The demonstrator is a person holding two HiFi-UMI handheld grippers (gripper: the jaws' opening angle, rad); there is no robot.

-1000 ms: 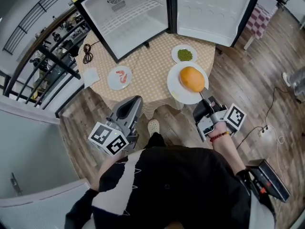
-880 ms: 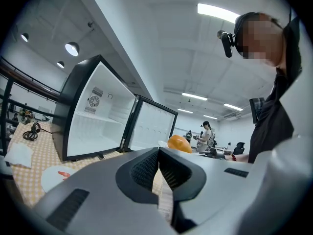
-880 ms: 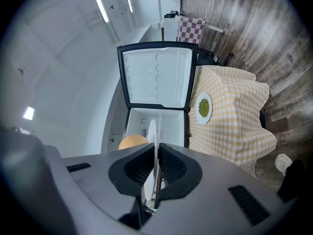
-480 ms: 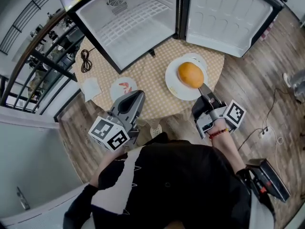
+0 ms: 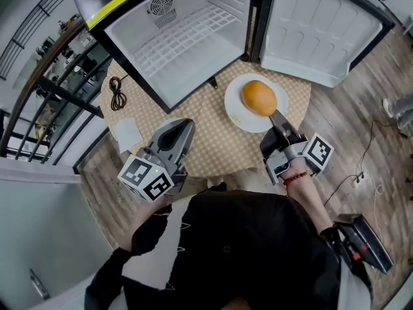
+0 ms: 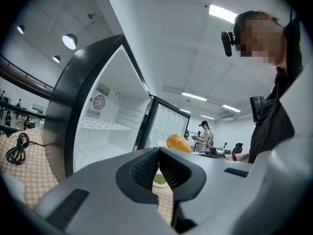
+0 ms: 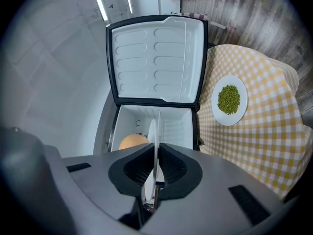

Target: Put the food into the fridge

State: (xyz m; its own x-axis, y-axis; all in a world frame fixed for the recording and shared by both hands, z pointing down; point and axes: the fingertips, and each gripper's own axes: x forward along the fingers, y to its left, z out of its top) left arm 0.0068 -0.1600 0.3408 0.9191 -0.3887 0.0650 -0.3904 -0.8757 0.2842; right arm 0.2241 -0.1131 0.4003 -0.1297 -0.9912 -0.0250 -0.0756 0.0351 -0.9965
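1. Your right claw [image 5: 277, 116] and your left claw [image 5: 182, 126] have both travelled across the desk [image 5: 213, 131] toward the open fridge [image 5: 187, 57] since a second ago. The white plate [image 5: 237, 99] has gone along with the right one.
2. Your right claw pinches the white plate by its near rim. In the right gripper view the plate stands edge-on between the two pads, which press on it from both sides.
3. The orange food [image 5: 259, 97], round and smooth, sits on the middle of that plate. Plate and food hang over the far part of the desk, just in front of the fridge's mouth and not yet inside it.
4. Your left claw is pressed together with nothing between its pads. It hovers over the near left part of the desk and points toward the fridge.
5. The fridge stands open with its door [image 5: 322, 28] swung out to the right. A white wire shelf [image 5: 187, 34] shows inside.
6. A plate of green peas [image 7: 222, 119] stands on the yellow checked cloth, seen in the right gripper view to the right of the door. You cannot see it in the head view.
7. A coiled black cable [image 5: 117, 95] and a white napkin [image 5: 128, 133] lie at the left edge of the desk.
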